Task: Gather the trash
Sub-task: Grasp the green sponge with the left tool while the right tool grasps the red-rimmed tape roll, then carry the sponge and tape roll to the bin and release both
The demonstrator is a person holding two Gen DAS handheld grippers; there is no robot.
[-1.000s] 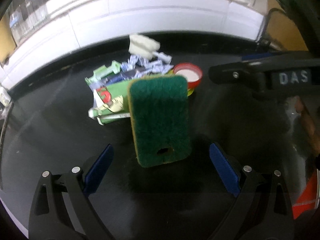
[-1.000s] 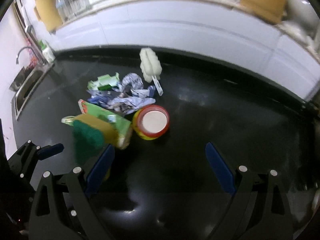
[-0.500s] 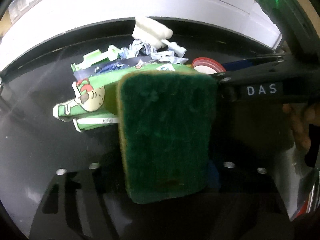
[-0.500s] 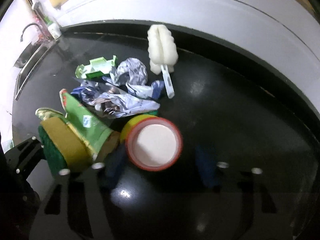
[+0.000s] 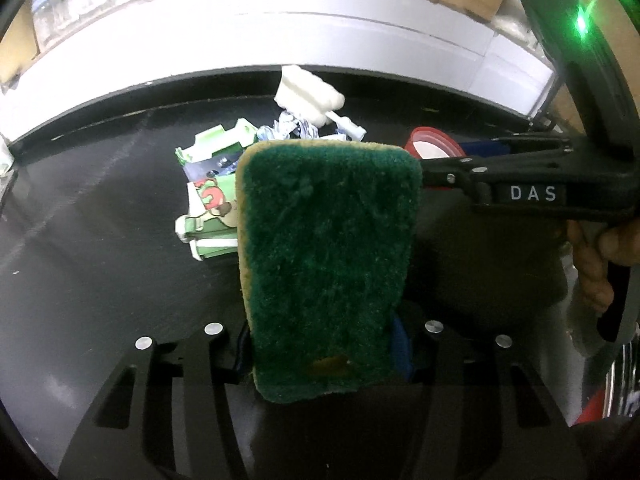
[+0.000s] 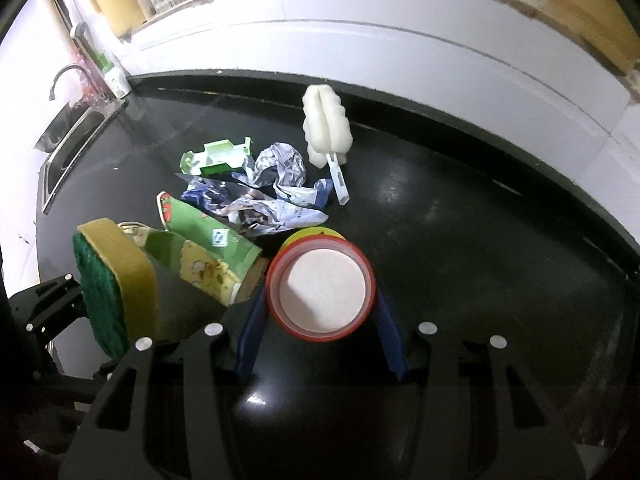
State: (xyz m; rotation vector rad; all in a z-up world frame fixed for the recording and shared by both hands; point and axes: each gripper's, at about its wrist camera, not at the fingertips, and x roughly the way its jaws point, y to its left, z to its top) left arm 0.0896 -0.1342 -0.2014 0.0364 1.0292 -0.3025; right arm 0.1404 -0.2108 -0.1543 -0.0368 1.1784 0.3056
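The left gripper (image 5: 324, 354) is closing its fingers (image 5: 401, 346) around the green sponge (image 5: 326, 264), which is standing upright between them. The right gripper (image 6: 320, 330) is clamping its 2 blue fingers (image 6: 250, 332) on the red-rimmed tub (image 6: 322, 290). Both are sitting on the black counter (image 6: 460, 216), touching the crumpled wrappers (image 6: 256, 196) near the white brush (image 6: 326, 132).

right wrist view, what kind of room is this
Most likely a home kitchen: a steel sink with a curved tap is set into the black countertop, white tiles back it, and a white bottle brush lies on the counter.
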